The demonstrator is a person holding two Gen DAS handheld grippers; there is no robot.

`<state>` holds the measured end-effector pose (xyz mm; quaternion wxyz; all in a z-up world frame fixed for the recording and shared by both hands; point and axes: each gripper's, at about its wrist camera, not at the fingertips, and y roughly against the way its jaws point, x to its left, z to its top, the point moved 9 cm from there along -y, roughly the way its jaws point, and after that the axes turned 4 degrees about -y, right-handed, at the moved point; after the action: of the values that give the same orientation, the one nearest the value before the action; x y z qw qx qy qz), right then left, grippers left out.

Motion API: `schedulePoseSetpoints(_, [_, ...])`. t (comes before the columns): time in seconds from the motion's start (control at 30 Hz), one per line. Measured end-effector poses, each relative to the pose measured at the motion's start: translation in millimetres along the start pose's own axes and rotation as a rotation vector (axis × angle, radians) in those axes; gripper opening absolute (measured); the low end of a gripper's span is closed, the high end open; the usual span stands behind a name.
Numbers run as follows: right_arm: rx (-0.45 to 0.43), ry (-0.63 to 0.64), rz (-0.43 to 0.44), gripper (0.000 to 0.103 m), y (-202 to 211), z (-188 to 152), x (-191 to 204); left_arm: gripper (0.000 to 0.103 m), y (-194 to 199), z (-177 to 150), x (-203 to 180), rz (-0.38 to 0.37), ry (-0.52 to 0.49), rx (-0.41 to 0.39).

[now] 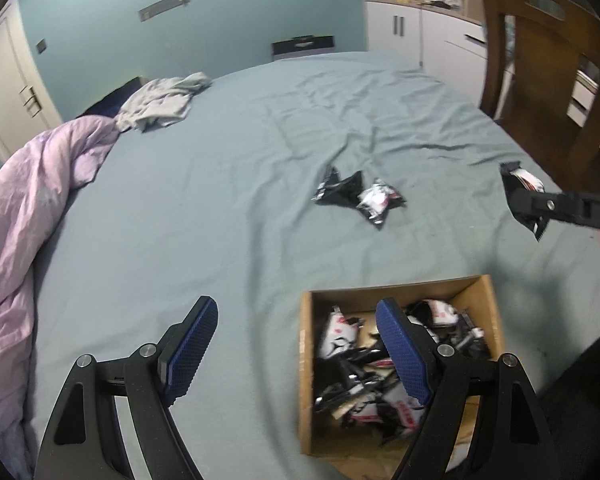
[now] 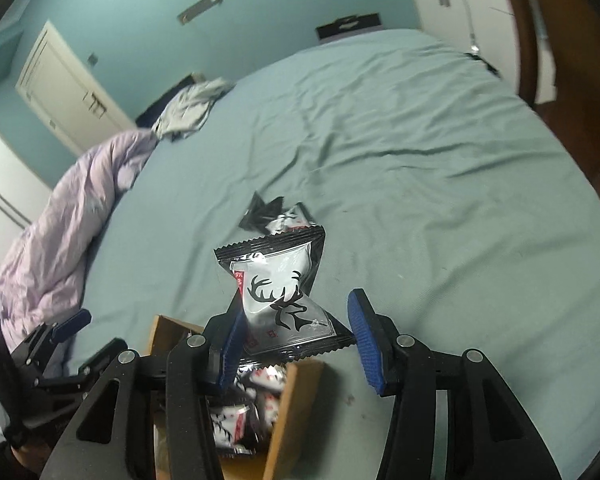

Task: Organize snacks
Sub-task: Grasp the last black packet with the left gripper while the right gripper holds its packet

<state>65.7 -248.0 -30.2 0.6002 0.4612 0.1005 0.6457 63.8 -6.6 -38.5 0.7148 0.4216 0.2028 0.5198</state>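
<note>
Right wrist view: right gripper (image 2: pixel 296 334) has a silver-and-black snack packet (image 2: pixel 278 292) with a deer print pinched between its blue pads, jaws about half closed on the wrapper; packet hangs over the far edge of the cardboard box (image 2: pixel 288 404), not yet inside; box sits on the grey-green bedsheet (image 2: pixel 420 200) and already holds a heap of like packets.

Left wrist view: left gripper (image 1: pixel 296 344) hovers beside and partly over the box, jaws wide, nothing between them; two loose packets (image 1: pixel 360 196) lie together on the sheet, well apart from the box; right gripper shows at the right edge with its packet.

Judgement: step in hand is the drop into the box; best to carry the packet on until its whole length clears the rim, then let go low over the pile; wrapper is slick and crinkled, so a release too near the wall could leave it draped on the edge; keep the left gripper clear of the opening; two loose packets remain after this one.
</note>
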Motion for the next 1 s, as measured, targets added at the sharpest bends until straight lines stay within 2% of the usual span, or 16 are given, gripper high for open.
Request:
schedulePoseSetpoints(0.13, [-0.01, -0.091, 0.048, 0.048, 18, -11, -15, 0.083, -2, 16, -13, -0.015, -0.037, 0.01])
schedulePoseSetpoints(0.2, [0.003, -0.146, 0.074, 0.048, 19, -10, -21, 0.083, -9, 26, -21, -0.048, -0.018, 0.04])
schedulePoseSetpoints(0.3, [0.008, -0.204, 0.044, 0.048, 8, -3, -40, 0.084, -26, 41, -31, -0.107, 0.047, 0.085])
schedulePoseSetpoints(0.4, [0.049, -0.247, -0.012, 0.048, -14, 0, -56, 0.084, -56, 57, -36, -0.135, 0.112, 0.156])
schedulePoseSetpoints(0.5, [0.105, -0.293, 0.006, 0.048, -30, 2, -59, 0.084, -92, 70, -39, -0.187, 0.21, 0.238])
schedulePoseSetpoints(0.57, [0.105, -0.289, -0.004, 0.048, -37, 6, -58, 0.084, -116, 77, -41, -0.214, 0.263, 0.282])
schedulePoseSetpoints(0.63, [0.099, -0.262, -0.021, 0.048, -41, 11, -56, 0.084, -145, 84, -41, -0.204, 0.308, 0.332])
schedulePoseSetpoints(0.77, [0.108, -0.256, -0.001, 0.048, -48, 13, -55, 0.084, -190, 100, -42, -0.189, 0.367, 0.387])
schedulePoseSetpoints(0.9, [0.121, -0.245, 0.007, 0.048, -55, 12, -55, 0.084, -225, 104, -46, -0.131, 0.346, 0.446])
schedulePoseSetpoints(1.0, [0.12, -0.238, 0.013, 0.048, -60, 14, -53, 0.081, -242, 98, -55, -0.17, 0.357, 0.495])
